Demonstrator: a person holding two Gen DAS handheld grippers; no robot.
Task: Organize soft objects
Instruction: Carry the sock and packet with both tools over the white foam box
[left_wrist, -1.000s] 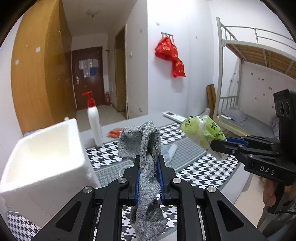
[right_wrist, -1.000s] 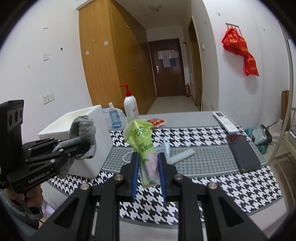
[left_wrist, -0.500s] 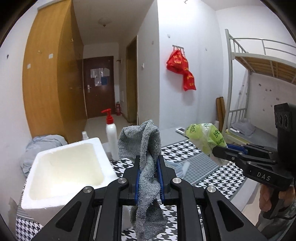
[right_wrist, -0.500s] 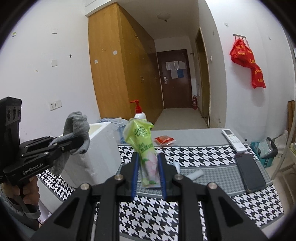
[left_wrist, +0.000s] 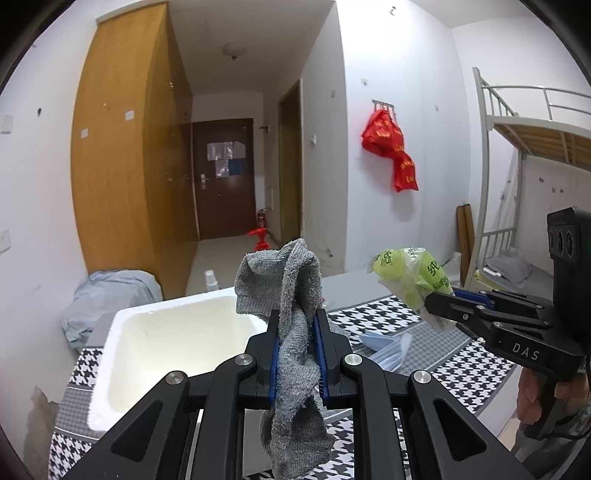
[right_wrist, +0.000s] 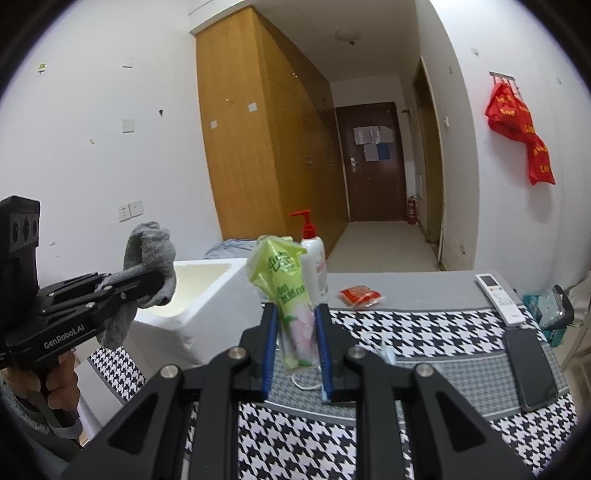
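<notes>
Basically, we had both claws loaded and held up over the table. Our left gripper (left_wrist: 297, 354) was clamped on the gray towel (left_wrist: 295, 332), blue pads pressing it from both sides; the cloth bunched up above the fingertips and its tail hung down below them, between the black arms. Right behind and slightly left of that claw sat the white foam box (left_wrist: 155, 332), open side up, resting on the houndstooth tablecloth (left_wrist: 443, 369). Our right gripper (right_wrist: 295, 343) was closed on the green tissue pack (right_wrist: 286, 291), which stood upright between the pads with its crumpled top sticking well above the tips. In the right wrist view we saw the left claw off to the left with the towel draped over its fingers, just beside the box rim. Behind the pack stood a pump bottle (right_wrist: 314, 266) with a red top. Farther right on the cloth we noted a small red packet (right_wrist: 360, 297), a white remote (right_wrist: 498, 299) and a dark phone (right_wrist: 530, 369), all well apart from both claws.
</notes>
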